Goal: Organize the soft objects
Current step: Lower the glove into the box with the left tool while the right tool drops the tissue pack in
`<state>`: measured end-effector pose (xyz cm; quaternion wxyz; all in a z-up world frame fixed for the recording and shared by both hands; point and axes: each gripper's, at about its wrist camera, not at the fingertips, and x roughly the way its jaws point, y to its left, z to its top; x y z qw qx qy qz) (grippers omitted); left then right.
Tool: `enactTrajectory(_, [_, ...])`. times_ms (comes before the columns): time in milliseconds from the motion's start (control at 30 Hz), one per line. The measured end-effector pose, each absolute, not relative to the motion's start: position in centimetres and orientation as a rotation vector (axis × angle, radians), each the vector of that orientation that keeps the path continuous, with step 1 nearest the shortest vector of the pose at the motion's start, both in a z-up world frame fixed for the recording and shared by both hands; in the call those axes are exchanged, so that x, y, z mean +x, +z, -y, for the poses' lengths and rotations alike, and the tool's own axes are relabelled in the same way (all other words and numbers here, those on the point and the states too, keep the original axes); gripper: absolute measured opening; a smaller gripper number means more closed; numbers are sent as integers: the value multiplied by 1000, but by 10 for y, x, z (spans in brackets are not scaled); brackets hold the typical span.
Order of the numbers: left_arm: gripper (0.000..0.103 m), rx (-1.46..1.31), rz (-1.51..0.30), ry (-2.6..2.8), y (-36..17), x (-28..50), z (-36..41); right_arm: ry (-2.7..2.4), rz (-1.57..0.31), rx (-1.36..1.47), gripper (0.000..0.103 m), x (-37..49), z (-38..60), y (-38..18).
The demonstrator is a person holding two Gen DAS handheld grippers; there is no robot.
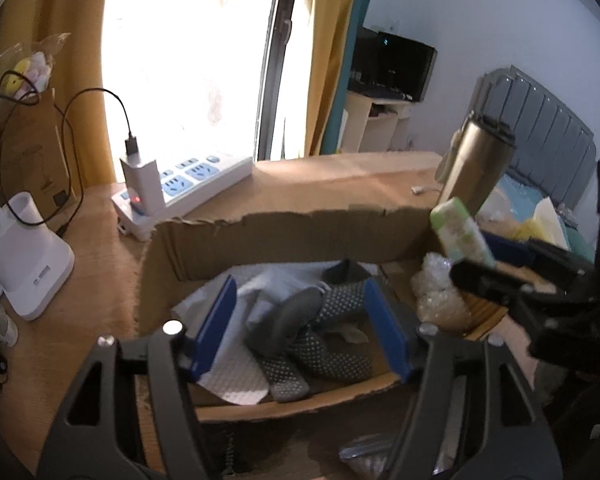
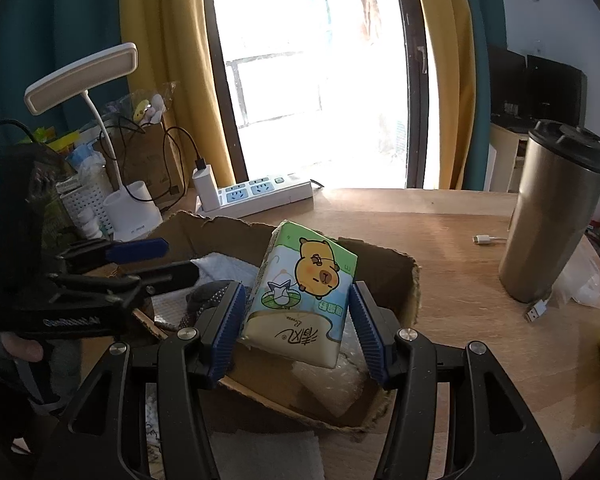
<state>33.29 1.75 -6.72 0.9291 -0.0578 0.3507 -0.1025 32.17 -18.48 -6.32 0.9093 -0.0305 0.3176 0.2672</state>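
Cardboard box [image 2: 410, 280] sits at centre; one tissue pack [image 2: 300, 292] is clamped between the right gripper [image 2: 300, 320] pads above it, long axis tilting toward 1 o'clock. Two dotted grey socks [image 1: 324, 340] lie inside beneath the left gripper [image 1: 300, 332], which gapes wide, gripping nothing.

Hidden and cut off

Grey dotted fabric socks [image 1: 320, 340] partly overlap one another; the silver steel tumbler [image 1: 474, 164] blurs; window panes wash out.
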Motion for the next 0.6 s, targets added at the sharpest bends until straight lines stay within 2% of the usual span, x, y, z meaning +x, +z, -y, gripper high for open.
enactTrajectory(600, [69, -149, -689, -177, -53, 312, -37, 531, -674, -91, 58, 320, 164, -65])
